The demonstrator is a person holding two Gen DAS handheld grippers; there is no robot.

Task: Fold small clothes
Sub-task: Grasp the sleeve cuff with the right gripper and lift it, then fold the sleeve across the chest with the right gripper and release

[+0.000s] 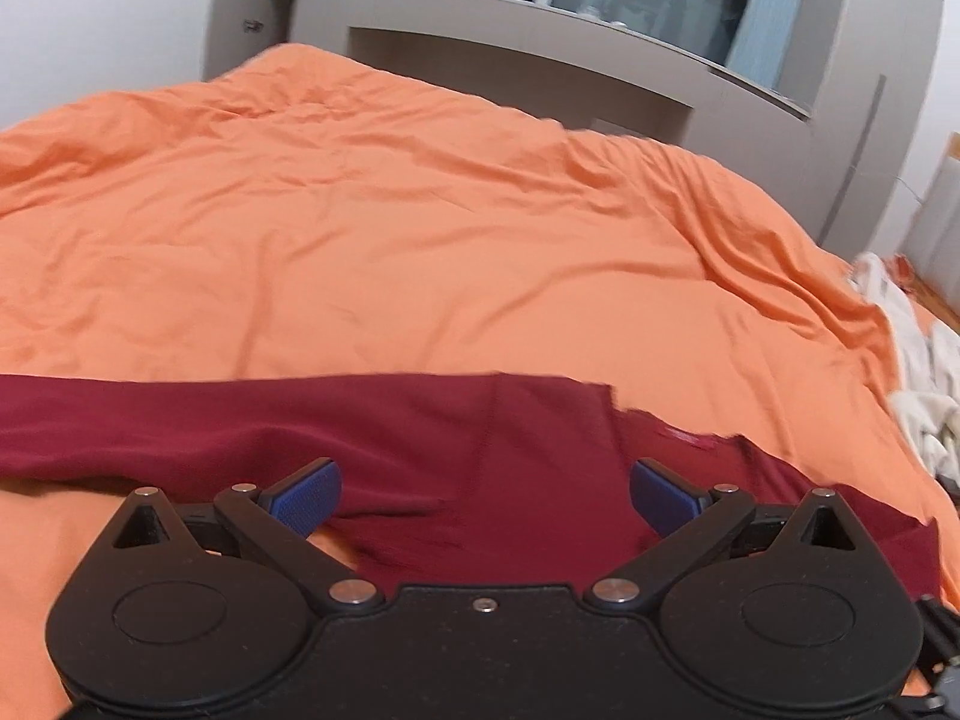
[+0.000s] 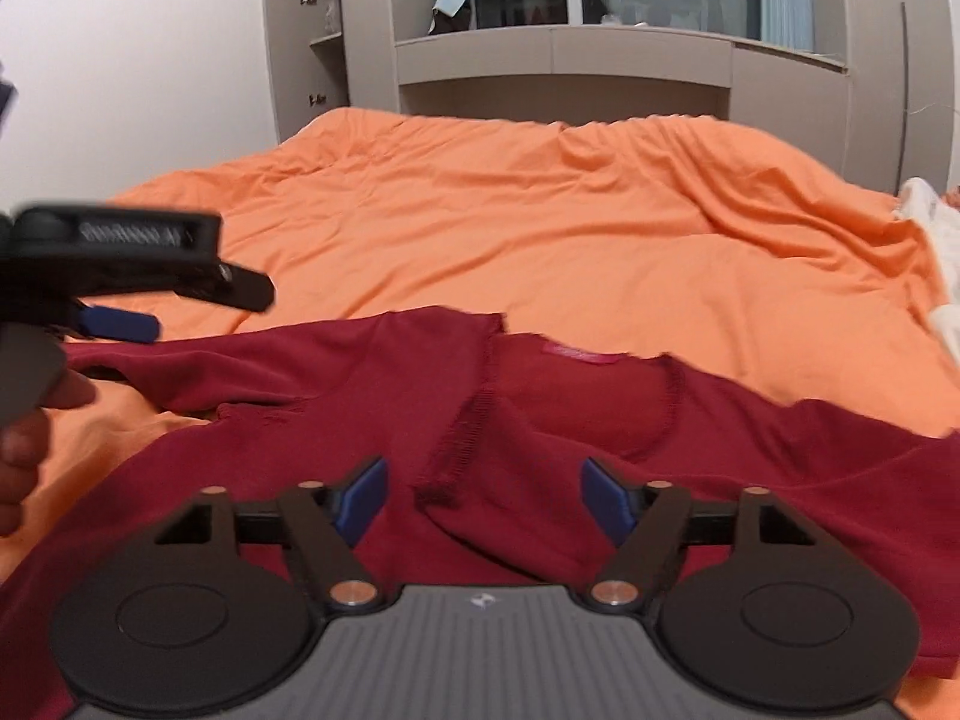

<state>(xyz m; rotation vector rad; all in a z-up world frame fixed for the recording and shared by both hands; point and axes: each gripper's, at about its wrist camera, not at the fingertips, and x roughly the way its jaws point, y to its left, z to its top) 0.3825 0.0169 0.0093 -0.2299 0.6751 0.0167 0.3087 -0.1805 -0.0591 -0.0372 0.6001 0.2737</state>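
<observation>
A dark red shirt lies spread on the orange bed cover, inside out with seams and a pink neck label showing. My left gripper is open and empty, with blue pads just above the shirt's sleeve area. My right gripper is open and empty over the shirt near a folded shoulder seam. The left gripper also shows in the right wrist view, hovering over the left sleeve.
The orange bed cover is wrinkled and fills the middle. A grey wardrobe unit stands behind the bed. A pile of white cloth lies at the bed's right edge. A white wall is at the left.
</observation>
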